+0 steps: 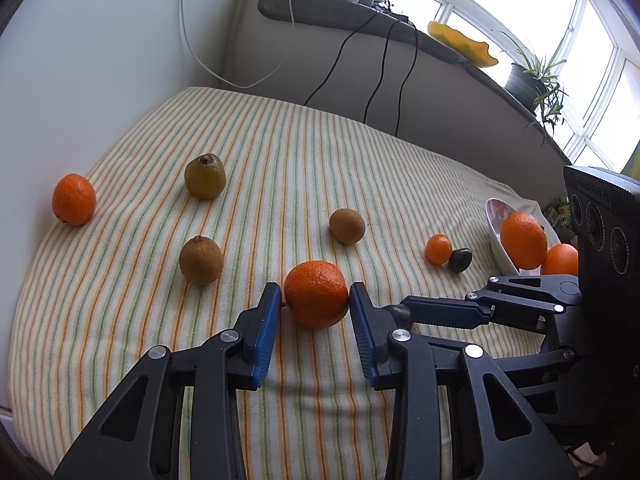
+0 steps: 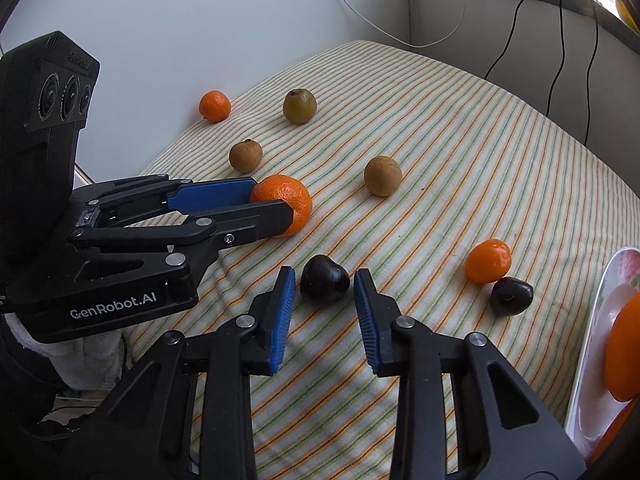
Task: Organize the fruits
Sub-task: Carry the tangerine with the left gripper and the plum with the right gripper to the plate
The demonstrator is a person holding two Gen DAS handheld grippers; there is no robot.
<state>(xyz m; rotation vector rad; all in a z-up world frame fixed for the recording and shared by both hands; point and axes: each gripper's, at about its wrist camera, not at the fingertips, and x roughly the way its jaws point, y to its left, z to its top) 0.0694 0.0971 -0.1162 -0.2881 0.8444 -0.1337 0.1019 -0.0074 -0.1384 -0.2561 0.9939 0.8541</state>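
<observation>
A: How much has been sorted?

B: Two round orange mandarins (image 1: 524,240) are seen in the white shallow dish (image 1: 494,216) at the right edge. Left on the striped cloth (image 1: 280,160): three brown kiwis, more mandarins, two dark plums.

A: And the tools?

B: The large mandarin (image 1: 316,294) is bracketed by the left gripper (image 1: 315,300), its right pad touching, the left barely apart. The dark plum (image 2: 324,285) lies between the right gripper (image 2: 324,288) pads, untouched.

A: The room?

B: A white wall, cables and a bright window are shown at upper right.
</observation>
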